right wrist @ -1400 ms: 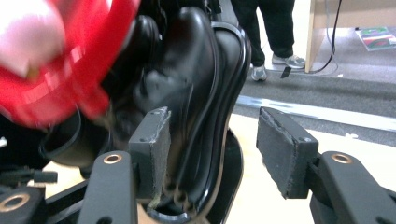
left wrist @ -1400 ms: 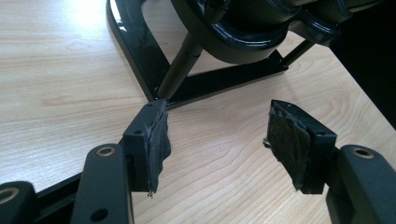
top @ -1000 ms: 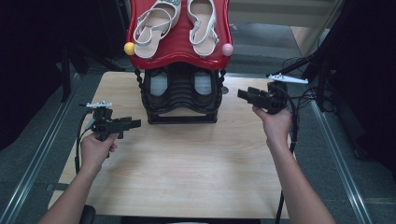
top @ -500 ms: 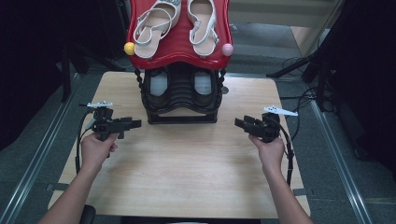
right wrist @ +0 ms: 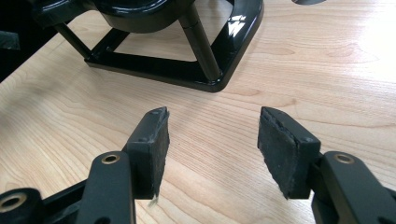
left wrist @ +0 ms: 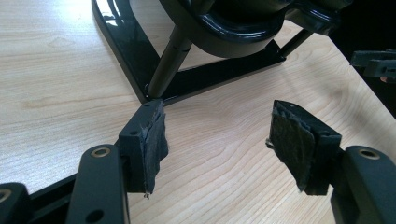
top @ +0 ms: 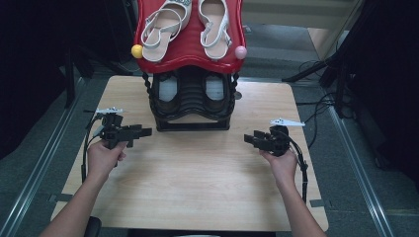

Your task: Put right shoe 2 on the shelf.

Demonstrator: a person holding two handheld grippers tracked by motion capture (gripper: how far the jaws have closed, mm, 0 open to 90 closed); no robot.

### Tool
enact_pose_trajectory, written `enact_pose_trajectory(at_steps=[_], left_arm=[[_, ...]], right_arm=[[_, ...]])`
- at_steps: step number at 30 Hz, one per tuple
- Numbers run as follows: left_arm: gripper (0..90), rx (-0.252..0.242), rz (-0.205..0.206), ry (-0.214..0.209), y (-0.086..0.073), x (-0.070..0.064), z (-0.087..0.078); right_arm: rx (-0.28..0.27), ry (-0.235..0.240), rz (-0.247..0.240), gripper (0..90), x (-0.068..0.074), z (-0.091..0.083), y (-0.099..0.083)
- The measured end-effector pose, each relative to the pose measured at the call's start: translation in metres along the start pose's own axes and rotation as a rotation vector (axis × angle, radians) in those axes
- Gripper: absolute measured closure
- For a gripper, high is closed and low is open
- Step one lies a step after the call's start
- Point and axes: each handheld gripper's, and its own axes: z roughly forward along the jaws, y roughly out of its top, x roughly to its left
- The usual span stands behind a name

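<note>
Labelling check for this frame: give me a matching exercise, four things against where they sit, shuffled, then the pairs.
Things:
1. pale sandals
2. yellow ball
3. pink ball
4. black shoes

Places:
A. lower black tier of the rack
B. left front corner of the red tier
C. on top of the red tier
D. right front corner of the red tier

Pairs: 1-C, 2-B, 3-D, 4-A

Both grippers, left gripper and right gripper, are open over the wooden table, holding nothing.
</note>
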Motion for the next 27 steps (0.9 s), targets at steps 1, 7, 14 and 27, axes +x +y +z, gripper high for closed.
enact_pose_trajectory(at_steps=[1, 7, 14, 27], left_arm=[[36.0, 0.002, -0.001, 0.0, 0.0, 0.0, 0.0], [35.6, 0.009, -0.016, -0.001, 0.0, 0.002, -0.001], [34.9, 0.025, -0.016, 0.004, 0.0, 0.001, 0.001], [22.6, 0.114, 0.081, 0.114, -0.012, -0.001, 0.034]], right_arm=[[-0.01, 0.005, 0.016, 44.0, -0.001, -0.001, 0.0], [-0.019, -0.002, 0.021, 43.7, -0.003, -0.007, 0.0], [-0.048, -0.025, 0.045, 41.4, -0.011, -0.016, -0.001], [0.076, -0.209, -0.011, 25.1, -0.021, 0.005, -0.01]])
